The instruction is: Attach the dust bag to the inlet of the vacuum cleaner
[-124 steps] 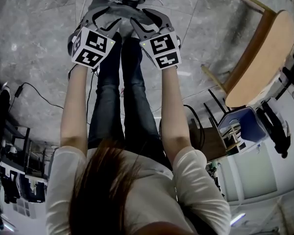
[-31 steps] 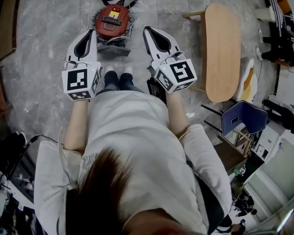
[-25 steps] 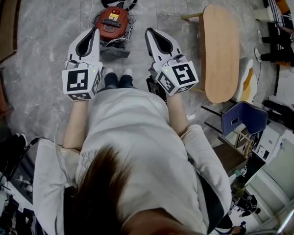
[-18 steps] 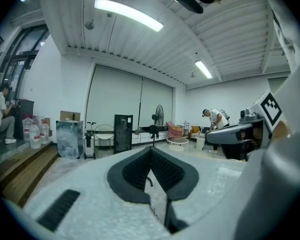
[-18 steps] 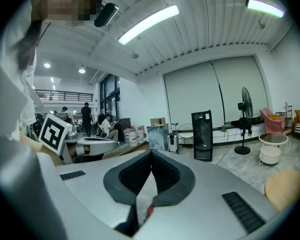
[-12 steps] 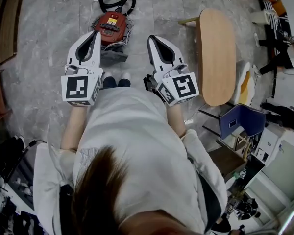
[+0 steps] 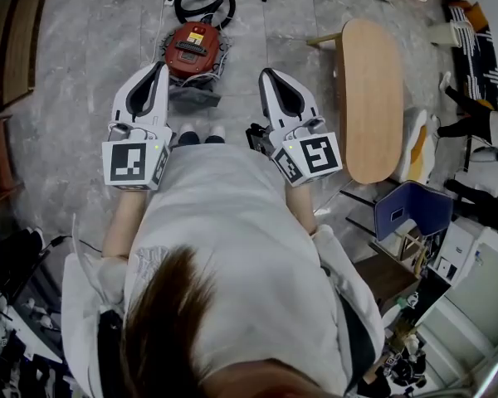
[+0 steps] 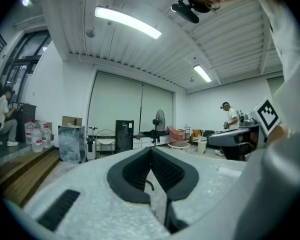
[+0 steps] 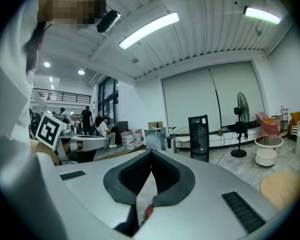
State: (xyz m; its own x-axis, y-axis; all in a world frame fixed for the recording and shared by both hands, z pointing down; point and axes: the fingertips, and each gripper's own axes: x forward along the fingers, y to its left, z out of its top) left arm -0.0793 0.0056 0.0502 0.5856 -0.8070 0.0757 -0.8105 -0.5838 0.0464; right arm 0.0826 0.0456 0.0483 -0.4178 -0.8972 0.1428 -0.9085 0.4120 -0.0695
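The grey stone floor (image 7: 66, 73) fills most of the head view, with an oval wooden table (image 7: 369, 89) standing at our two o'clock. At twelve o'clock, just past our shoes (image 7: 187, 136), sits the red canister vacuum cleaner (image 7: 195, 48). A crumpled grey dust bag (image 7: 191, 96) lies touching its six o'clock side. From this height we cannot tell whether the bag's collar sits on the inlet.

Our left tongs (image 7: 161, 66) and right tongs (image 7: 270, 73) are held out level on either side of the vacuum, well above it. Each has its jaws pressed together with nothing between them.

We judge the fit unconfirmed from up here. To do the step well, we should crouch, open both tongs and take the bag's collar at its nine and three o'clock edges. Then we should square it to the inlet and press evenly until it seats, keeping the loose cloth out of the joint.
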